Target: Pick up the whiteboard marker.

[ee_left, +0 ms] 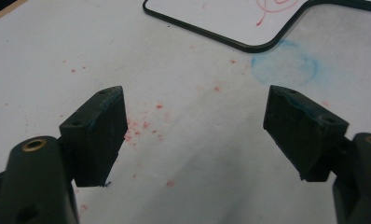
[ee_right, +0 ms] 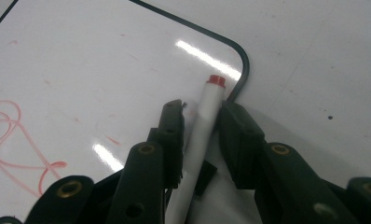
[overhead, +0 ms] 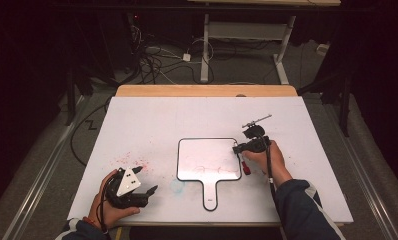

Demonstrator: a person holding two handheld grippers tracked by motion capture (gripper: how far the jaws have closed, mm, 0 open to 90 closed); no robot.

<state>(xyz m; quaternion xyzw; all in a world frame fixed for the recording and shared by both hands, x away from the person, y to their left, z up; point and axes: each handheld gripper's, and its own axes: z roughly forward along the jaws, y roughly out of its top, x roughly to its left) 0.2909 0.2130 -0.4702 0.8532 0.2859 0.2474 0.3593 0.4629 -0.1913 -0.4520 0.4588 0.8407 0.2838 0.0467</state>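
White tabletop point(overhead: 137, 125), flecked red at lower left, carries the wide-open left gripper point(overhead: 137, 187). At centre lies a handled whiteboard point(overhead: 207, 157); at its right edge the right gripper point(overhead: 238, 148) pinches a red-tipped marker point(ee_right: 200, 135). Farther up, cables point(overhead: 152, 60) litter grey floor.

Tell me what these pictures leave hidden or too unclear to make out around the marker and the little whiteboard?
- Marker, right gripper view: its lower end is hidden behind the right hand-held gripper.
- Red scribble, right gripper view: cut off by the left edge.
- Whiteboard, left gripper view: mostly cut off by the top edge.
- Marker, high view: too small; the person's hand covers most of it.
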